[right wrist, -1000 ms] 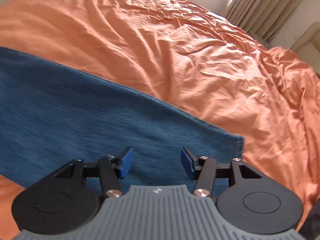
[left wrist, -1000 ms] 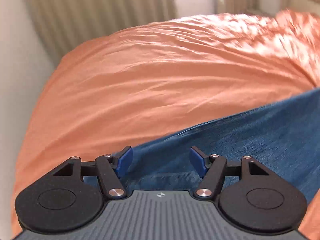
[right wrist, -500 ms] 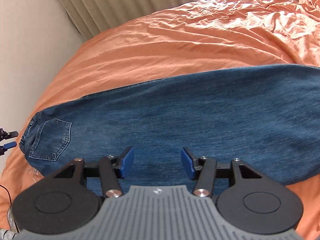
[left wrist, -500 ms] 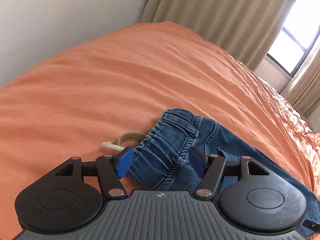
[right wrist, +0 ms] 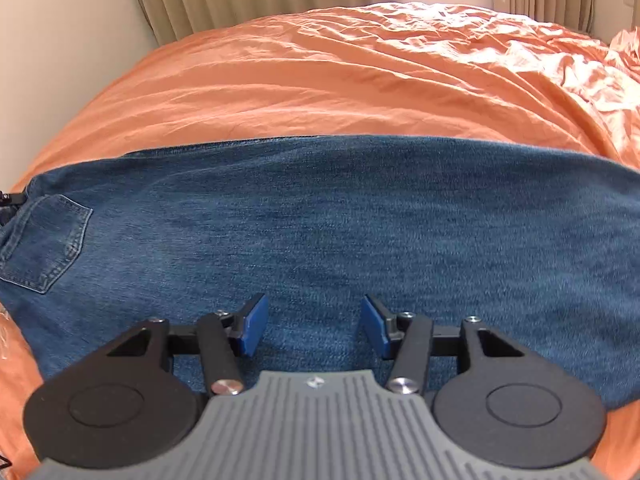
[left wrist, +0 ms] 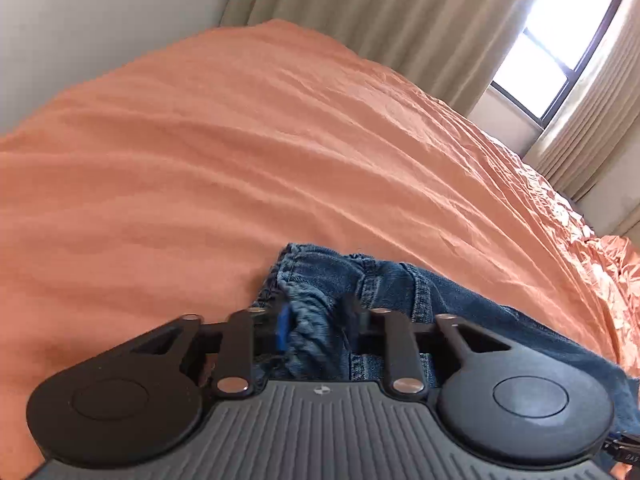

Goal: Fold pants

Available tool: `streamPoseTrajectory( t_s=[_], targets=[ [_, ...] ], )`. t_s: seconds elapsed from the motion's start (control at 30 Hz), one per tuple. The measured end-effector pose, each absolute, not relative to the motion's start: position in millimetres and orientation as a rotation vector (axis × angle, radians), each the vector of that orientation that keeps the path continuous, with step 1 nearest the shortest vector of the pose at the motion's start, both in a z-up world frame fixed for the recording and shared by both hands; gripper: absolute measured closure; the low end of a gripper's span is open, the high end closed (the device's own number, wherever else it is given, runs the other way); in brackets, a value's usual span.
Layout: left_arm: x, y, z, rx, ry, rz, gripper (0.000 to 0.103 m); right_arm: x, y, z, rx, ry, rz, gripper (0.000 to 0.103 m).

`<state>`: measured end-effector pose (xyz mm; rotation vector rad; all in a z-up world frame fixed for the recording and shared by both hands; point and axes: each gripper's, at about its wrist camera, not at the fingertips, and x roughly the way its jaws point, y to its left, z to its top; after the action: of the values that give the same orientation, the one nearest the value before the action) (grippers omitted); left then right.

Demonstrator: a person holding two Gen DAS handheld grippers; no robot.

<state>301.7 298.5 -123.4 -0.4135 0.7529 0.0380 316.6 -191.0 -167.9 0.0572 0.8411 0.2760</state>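
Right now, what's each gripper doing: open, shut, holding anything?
Left gripper: jaws closing, bunched waistband of the jeans between them.
Right gripper: open, holding nothing, over the jeans' leg.

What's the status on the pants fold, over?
Left gripper closing on the jeans waistband. Right gripper open over the legs. Jeans flat on the orange bedspread. Nothing in the way.
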Motion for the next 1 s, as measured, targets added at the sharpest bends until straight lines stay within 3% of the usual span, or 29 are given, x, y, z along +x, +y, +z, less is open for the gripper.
streamPoseTrajectory(
  t_s=[0.07, 0.27, 0.4, 0.6, 0.63, 0.67, 0.87, 0.93, 1.0],
  targets=[
    [289, 286, -107, -0.344, 0.695, 0.029, 0.088, 315, -189, -168, 0.023, 0.833, 0.27, 0.055],
    [276, 249, -58, -0.041, 0.557, 0.061, 0.09, 317, -197, -168, 0.048, 0.832, 0.255, 0.056],
    [310, 260, -88, 0.01, 0.659, 0.134, 0.09, 321, -206, -171, 0.063, 0.842, 0.231, 0.062],
    [327, 276, -135, -0.042, 0.767, 0.177, 0.088, 323, -210, -178, 0.069, 0.856, 0.238, 0.061],
    [328, 279, -138, -0.058, 0.78, 0.183, 0.085, 323, -209, -178, 0.061, 0.858, 0.238, 0.061],
    [327, 280, -138, -0.065, 0.788, 0.198, 0.073, 322, -208, -178, 0.056, 0.859, 0.238, 0.061],
    [297, 273, -98, -0.028, 0.72, 0.253, 0.041, 321, -216, -174, 0.119, 0.86, 0.238, 0.058],
    [279, 263, -83, -0.028, 0.709, 0.206, 0.041, 319, -223, -173, 0.157, 0.863, 0.238, 0.058],
    [262, 250, -75, -0.017, 0.725, 0.163, 0.048, 315, -229, -172, 0.182, 0.863, 0.238, 0.058]
  ],
)
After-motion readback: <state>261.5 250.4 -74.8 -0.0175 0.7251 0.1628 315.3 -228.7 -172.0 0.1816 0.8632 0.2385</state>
